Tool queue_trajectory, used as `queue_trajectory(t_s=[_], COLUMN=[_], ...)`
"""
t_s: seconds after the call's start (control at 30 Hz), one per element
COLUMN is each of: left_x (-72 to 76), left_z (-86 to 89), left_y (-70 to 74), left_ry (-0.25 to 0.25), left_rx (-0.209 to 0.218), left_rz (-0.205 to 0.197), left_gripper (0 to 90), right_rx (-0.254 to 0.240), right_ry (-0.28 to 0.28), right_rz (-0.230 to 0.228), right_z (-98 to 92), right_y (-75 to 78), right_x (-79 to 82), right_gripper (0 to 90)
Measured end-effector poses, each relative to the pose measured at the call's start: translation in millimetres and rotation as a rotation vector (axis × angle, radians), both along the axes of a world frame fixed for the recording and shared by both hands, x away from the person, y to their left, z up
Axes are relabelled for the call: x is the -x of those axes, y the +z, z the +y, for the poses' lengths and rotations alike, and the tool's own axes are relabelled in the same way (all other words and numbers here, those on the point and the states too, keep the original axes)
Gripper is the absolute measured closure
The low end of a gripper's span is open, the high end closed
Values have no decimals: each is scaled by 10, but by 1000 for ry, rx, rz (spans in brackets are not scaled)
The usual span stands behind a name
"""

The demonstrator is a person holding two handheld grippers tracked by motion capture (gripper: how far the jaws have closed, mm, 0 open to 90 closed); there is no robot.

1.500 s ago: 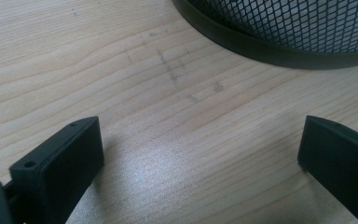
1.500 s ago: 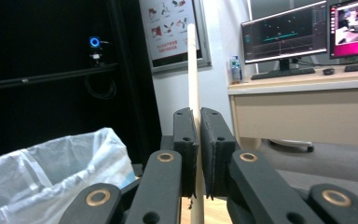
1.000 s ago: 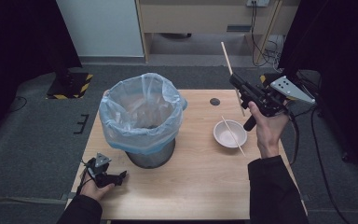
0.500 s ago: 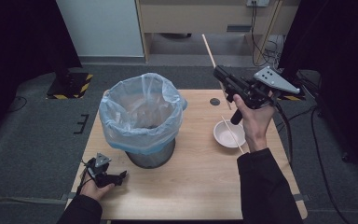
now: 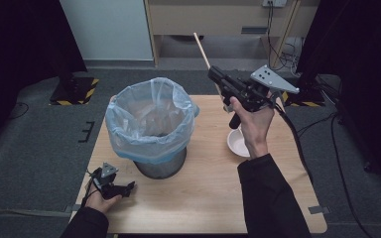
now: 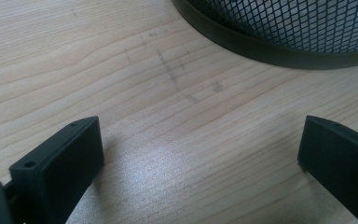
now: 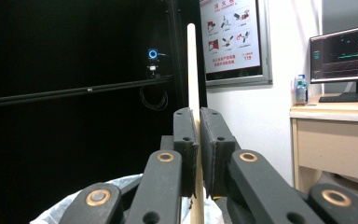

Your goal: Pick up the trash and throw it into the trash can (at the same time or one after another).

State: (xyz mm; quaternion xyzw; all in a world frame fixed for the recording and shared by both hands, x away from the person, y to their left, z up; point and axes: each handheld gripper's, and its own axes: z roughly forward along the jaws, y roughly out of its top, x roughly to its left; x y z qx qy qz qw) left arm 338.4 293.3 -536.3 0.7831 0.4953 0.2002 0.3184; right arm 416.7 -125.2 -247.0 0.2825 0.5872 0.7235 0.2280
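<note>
Left gripper (image 5: 113, 187), lower left of high view: jaws wide, nothing between, resting on table (image 5: 208, 198) beside bin (image 5: 151, 126). My right gripper (image 5: 218, 79), upper right: jaws clamped on chopstick (image 5: 201, 48), tip pointing up-left, above bin's right edge. Bowl (image 5: 238, 144) right of bin. Risk: thin stick pivots in pads, drops outside bin.

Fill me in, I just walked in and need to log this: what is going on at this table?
A person works with a gripper in each hand. The right gripper is shut on a thin wooden stick, raised beside the lined trash bin and above the white bowl. The left gripper rests open on the table near the bin's base, holding nothing. The stick looks headed for the bin, though it is not yet over it.
</note>
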Motion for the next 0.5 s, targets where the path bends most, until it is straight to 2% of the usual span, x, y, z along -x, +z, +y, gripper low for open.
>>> queue_trajectory(t_s=[0.5], left_x=[0], left_z=[0], left_y=[0], left_ry=[0], left_rx=[1], left_rz=[-1], left_gripper=[0], right_rx=[4], right_ry=[38], right_rz=[-6], right_z=[280], right_y=[33], right_x=[-12], right_gripper=[858])
